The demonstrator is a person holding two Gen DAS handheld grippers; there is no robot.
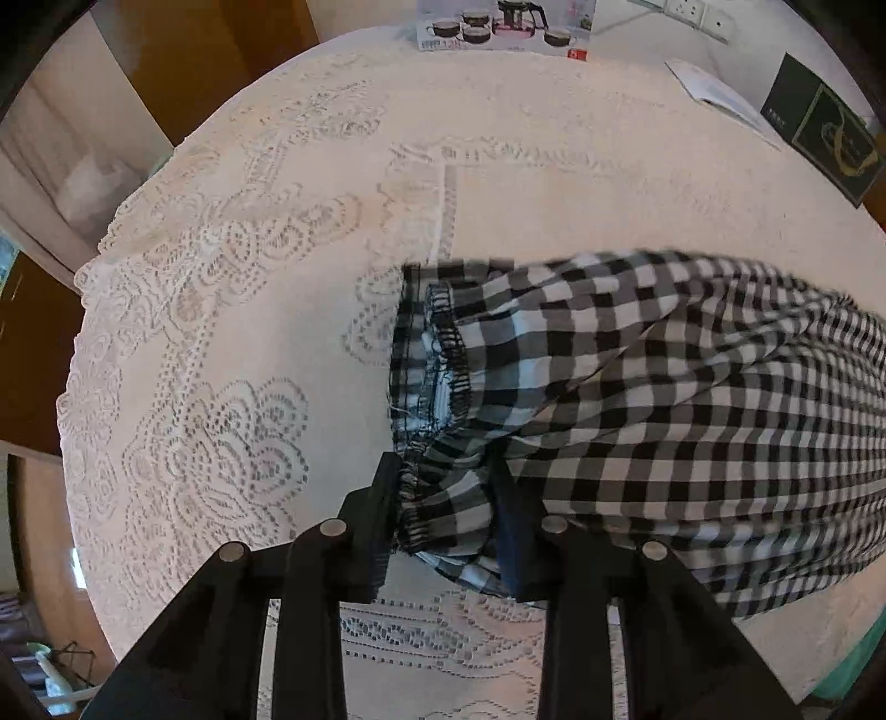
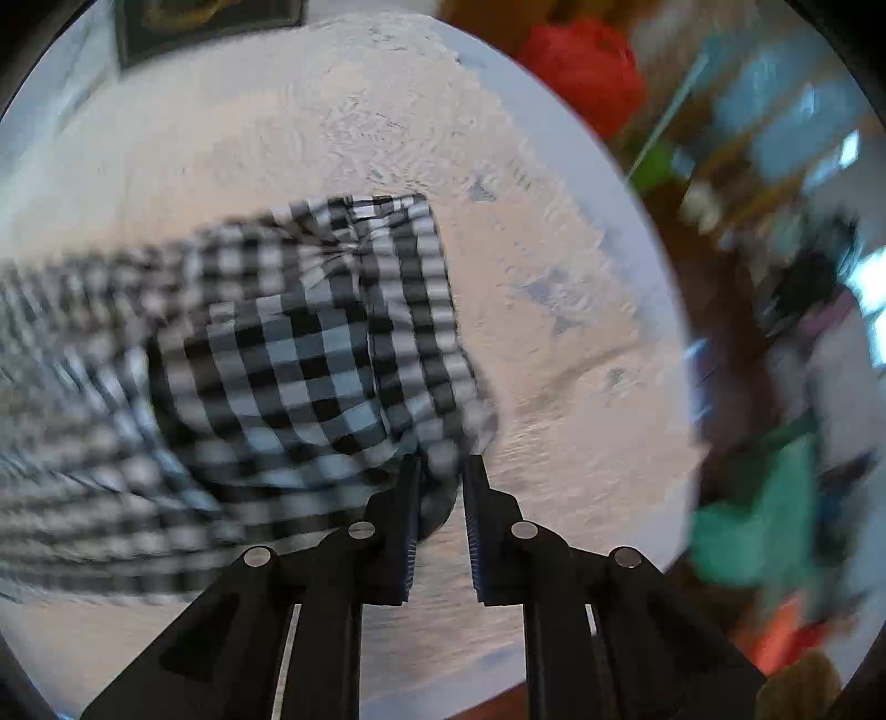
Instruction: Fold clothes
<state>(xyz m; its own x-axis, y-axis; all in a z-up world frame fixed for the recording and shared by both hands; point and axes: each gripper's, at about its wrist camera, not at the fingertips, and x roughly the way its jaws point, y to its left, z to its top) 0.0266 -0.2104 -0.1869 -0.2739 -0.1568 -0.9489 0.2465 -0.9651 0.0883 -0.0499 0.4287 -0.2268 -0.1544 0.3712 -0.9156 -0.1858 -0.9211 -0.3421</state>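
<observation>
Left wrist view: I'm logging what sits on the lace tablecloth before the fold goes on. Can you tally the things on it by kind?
Checked garment: 1
Boxes: 2, a tea set box and a dark box
Paper leaflet: 1
Total: 4

The left gripper and right gripper both hold the garment and are not counted.

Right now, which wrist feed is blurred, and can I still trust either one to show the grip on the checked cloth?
Left wrist view: sharp, only fisheye bending; left gripper clearly pinches the checked cloth at its gathered edge. Right wrist view: motion-smeared, the background most; right gripper appears shut on the cloth's corner.
</observation>
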